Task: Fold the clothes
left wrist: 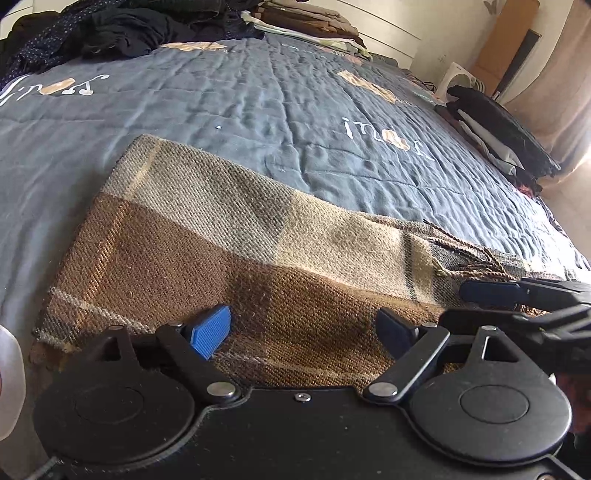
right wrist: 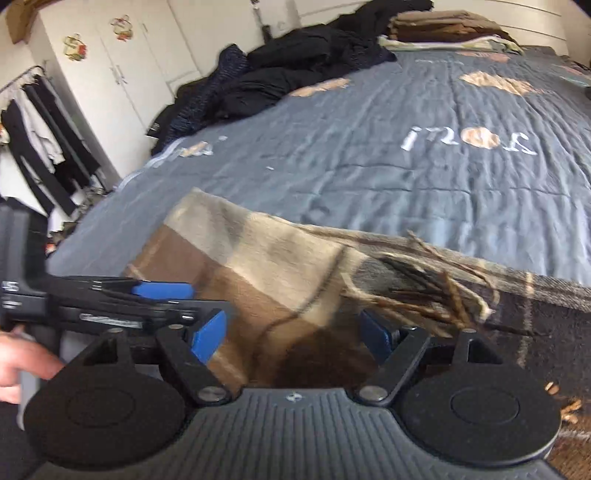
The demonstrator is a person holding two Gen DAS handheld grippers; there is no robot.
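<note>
Our left gripper (left wrist: 303, 330) has its jaws spread wide, holding nothing; the blue pads hover just above the brown half of the scarf (left wrist: 207, 236). Our right gripper (right wrist: 295, 332) likewise has its jaws wide apart over the scarf (right wrist: 258, 266), with the fringe (right wrist: 436, 295) lying across the gap near its right finger; we cannot tell whether that finger touches the fringe. The two grippers sit side by side: the right gripper (left wrist: 517, 291) enters the left wrist view from the right edge, and the left gripper (right wrist: 162, 290) crosses the right wrist view from the left, held by a hand (right wrist: 22, 362).

The scarf lies folded flat on the near part of the bed (left wrist: 258, 103), plaid in brown, beige and grey.

Farther out, a heap of dark clothes (right wrist: 295, 66) occupies the far left of the bed, a folded brown and cream stack (right wrist: 443, 26) sits beside it, and a dark folded stack (left wrist: 495, 129) rests at the right edge. The grey quilt carries white lettering and tan patches. White wardrobe doors (right wrist: 122, 66) and hanging garments (right wrist: 37, 140) stand beyond.
</note>
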